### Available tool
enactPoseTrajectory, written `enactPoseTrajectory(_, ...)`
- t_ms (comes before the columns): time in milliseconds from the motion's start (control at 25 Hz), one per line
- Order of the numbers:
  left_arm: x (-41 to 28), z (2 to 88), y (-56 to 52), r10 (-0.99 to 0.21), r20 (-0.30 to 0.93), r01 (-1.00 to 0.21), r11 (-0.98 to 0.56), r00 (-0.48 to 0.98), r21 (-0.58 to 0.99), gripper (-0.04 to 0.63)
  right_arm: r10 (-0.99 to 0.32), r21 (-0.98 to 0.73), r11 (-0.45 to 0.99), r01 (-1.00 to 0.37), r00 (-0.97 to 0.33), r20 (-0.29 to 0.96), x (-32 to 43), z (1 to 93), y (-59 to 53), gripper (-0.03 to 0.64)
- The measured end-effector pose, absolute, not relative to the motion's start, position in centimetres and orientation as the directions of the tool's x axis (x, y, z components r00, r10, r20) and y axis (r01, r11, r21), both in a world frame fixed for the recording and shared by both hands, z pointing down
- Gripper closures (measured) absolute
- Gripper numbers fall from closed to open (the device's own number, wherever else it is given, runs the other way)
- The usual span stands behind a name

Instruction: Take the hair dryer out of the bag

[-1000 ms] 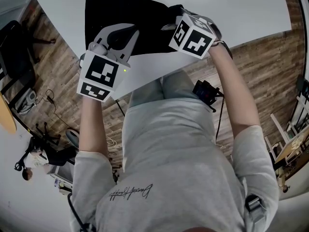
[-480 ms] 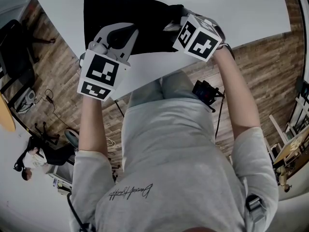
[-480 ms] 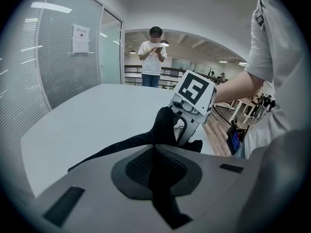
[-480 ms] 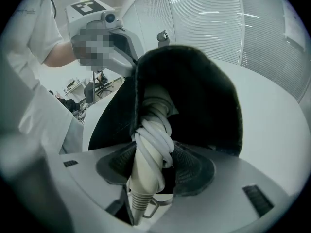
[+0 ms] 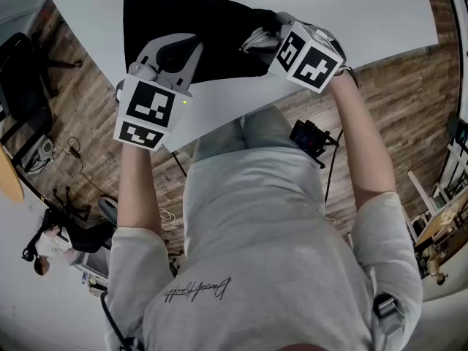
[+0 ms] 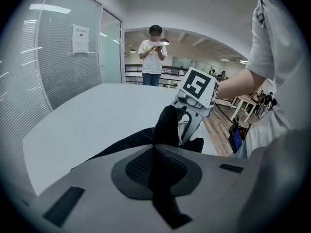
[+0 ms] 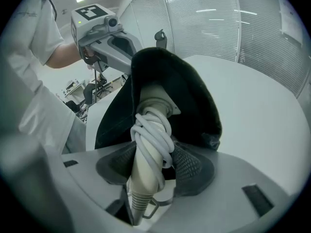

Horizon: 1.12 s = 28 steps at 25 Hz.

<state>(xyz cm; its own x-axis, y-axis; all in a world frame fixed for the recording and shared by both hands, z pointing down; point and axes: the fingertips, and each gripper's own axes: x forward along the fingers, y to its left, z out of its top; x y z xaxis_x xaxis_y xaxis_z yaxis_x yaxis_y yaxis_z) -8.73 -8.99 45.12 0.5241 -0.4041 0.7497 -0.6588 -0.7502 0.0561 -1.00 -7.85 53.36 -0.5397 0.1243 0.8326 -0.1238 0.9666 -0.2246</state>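
Right hand-held gripper pulled its clamped hair dryer farther out; left hand-held gripper pinches the bag.

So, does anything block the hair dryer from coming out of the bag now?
Only the bag itself: its black mouth covers the head of the hair dryer, while the handle with the wound cord is out, clamped by the right gripper. The left gripper pinches the bag's fabric. Nothing else visible blocks it.

You had a white table before you, wood floor beneath, and a person standing beyond it.
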Motion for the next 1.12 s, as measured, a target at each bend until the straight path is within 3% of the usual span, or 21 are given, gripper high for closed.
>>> enactPoseTrajectory(1120, -9.6, 46.0, -10.2, -0.429, 0.767, -0.671, -0.741, 0.476, 0.003, 0.574, 0.078, -0.238, 0.943, -0.233, -0.540, 0.838, 3.8, 52.9, -7.7, 0.382)
